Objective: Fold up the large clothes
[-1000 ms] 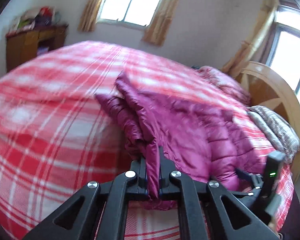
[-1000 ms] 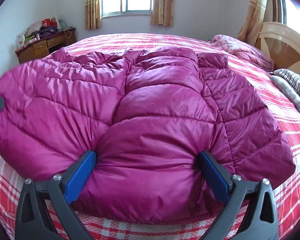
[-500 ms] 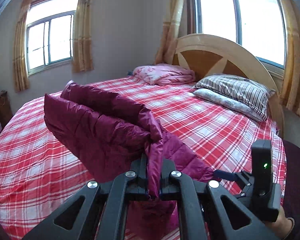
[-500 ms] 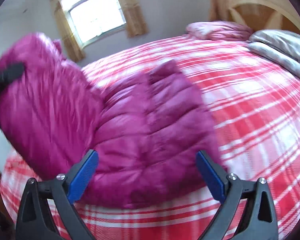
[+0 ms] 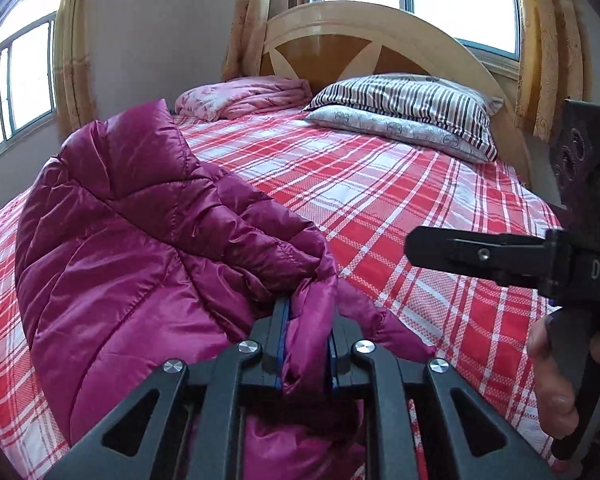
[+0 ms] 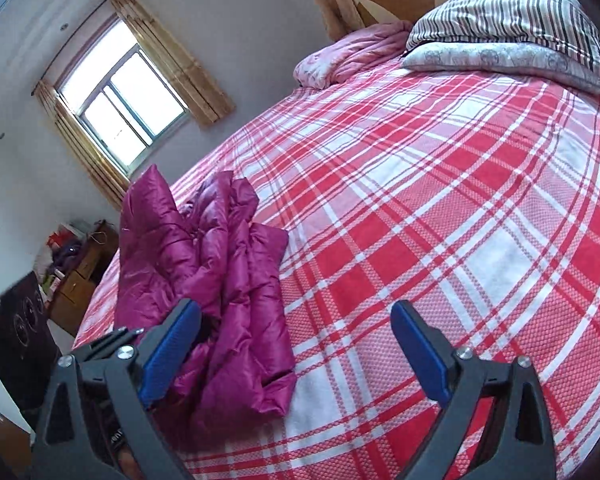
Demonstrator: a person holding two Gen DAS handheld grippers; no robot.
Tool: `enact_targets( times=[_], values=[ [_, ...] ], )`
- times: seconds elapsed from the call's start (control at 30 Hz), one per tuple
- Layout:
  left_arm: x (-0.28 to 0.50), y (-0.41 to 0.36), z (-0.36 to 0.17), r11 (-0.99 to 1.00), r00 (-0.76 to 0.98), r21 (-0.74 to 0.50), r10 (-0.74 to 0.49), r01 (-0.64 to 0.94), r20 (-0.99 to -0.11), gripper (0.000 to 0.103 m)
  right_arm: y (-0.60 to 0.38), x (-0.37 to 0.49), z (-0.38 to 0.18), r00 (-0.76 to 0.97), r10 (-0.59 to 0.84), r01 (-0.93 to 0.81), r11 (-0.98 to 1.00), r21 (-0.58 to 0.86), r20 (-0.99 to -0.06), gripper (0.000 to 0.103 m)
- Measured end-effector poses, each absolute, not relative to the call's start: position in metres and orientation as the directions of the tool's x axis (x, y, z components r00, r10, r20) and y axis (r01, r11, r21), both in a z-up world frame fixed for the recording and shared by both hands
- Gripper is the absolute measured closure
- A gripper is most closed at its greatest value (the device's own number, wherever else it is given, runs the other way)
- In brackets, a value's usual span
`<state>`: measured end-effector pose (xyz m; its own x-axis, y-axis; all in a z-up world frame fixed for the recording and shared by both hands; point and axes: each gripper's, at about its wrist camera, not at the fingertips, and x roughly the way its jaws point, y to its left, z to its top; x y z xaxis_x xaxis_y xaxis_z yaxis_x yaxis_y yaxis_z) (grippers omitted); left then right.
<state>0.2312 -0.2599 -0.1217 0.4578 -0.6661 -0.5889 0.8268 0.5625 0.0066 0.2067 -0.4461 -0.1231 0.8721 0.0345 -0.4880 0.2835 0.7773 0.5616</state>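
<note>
Two grippers in play, only one doing work. Left gripper [image 5: 305, 344] is clenched on a pinched edge of the magenta puffer jacket [image 5: 148, 264]; which edge it is, cannot tell. The fold of fabric stands up between its jaws, and the bulk of the jacket bunches ahead and to the left of it, lifted in a hump above the plaid bedsheet [image 5: 400, 200], likely so the garment can be carried over for a fold. Right gripper [image 6: 296, 356] is released, jaws wide apart with nothing between them, over bare sheet; the jacket [image 6: 220, 280] lies crumpled just beside its left finger [image 6: 168, 354], probably readying to take a second grip. Pillows [image 5: 412, 116] sit well ahead, out of the way by the headboard [image 5: 340, 40].
</note>
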Motion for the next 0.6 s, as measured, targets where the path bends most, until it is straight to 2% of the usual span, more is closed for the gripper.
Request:
enact_targets(
  times=[0.03, 0.07, 0.1, 0.17, 0.2, 0.27, 0.33, 0.37, 0.4, 0.43, 0.6],
  values=[
    [0.225, -0.256, -0.119, 0.558, 0.469, 0.02, -0.677, 0.829, -0.568, 0.08, -0.444, 0.211, -0.12, 0.877, 0.066, 0.255, 0.776, 0.577, -0.476, 0.004],
    [0.22, -0.251, -0.117, 0.553, 0.477, 0.032, -0.687, 0.833, -0.548, 0.066, -0.442, 0.214, -0.117, 0.88, 0.11, 0.219, 0.769, 0.601, -0.462, 0.004],
    [0.215, -0.248, -0.116, 0.552, 0.493, 0.056, -0.689, 0.832, -0.531, 0.046, -0.438, 0.214, -0.114, 0.884, 0.152, 0.183, 0.758, 0.626, -0.442, 0.005],
    [0.209, -0.245, -0.119, 0.569, 0.542, 0.118, -0.671, 0.814, -0.505, 0.029, -0.431, 0.225, -0.107, 0.881, 0.219, 0.12, 0.754, 0.645, -0.42, 0.005],
    [0.206, -0.244, -0.121, 0.563, 0.547, 0.136, -0.669, 0.815, -0.504, 0.027, -0.426, 0.23, -0.104, 0.87, 0.239, 0.104, 0.766, 0.635, -0.432, 0.005],
    [0.204, -0.243, -0.124, 0.554, 0.551, 0.164, -0.659, 0.816, -0.513, 0.027, -0.415, 0.243, -0.1, 0.847, 0.278, 0.069, 0.788, 0.612, -0.453, 0.012],
    [0.201, -0.24, -0.125, 0.553, 0.552, 0.17, -0.657, 0.816, -0.513, 0.027, -0.406, 0.256, -0.102, 0.814, 0.305, 0.058, 0.804, 0.592, -0.494, 0.029],
    [0.199, -0.234, -0.124, 0.55, 0.551, 0.172, -0.66, 0.817, -0.511, 0.027, -0.406, 0.259, -0.106, 0.801, 0.321, 0.056, 0.8, 0.598, -0.504, 0.034],
    [0.197, -0.23, -0.123, 0.552, 0.558, 0.181, -0.657, 0.814, -0.507, 0.027, -0.406, 0.26, -0.11, 0.794, 0.339, 0.051, 0.791, 0.61, -0.506, 0.048],
    [0.194, -0.222, -0.121, 0.555, 0.566, 0.19, -0.654, 0.81, -0.503, 0.027, -0.406, 0.259, -0.113, 0.792, 0.335, 0.062, 0.788, 0.613, -0.511, 0.056],
    [0.201, -0.172, -0.113, 0.615, 0.609, 0.162, -0.641, 0.771, -0.467, 0.026, -0.414, 0.251, -0.127, 0.783, 0.292, 0.116, 0.798, 0.591, -0.549, 0.056]
  ],
)
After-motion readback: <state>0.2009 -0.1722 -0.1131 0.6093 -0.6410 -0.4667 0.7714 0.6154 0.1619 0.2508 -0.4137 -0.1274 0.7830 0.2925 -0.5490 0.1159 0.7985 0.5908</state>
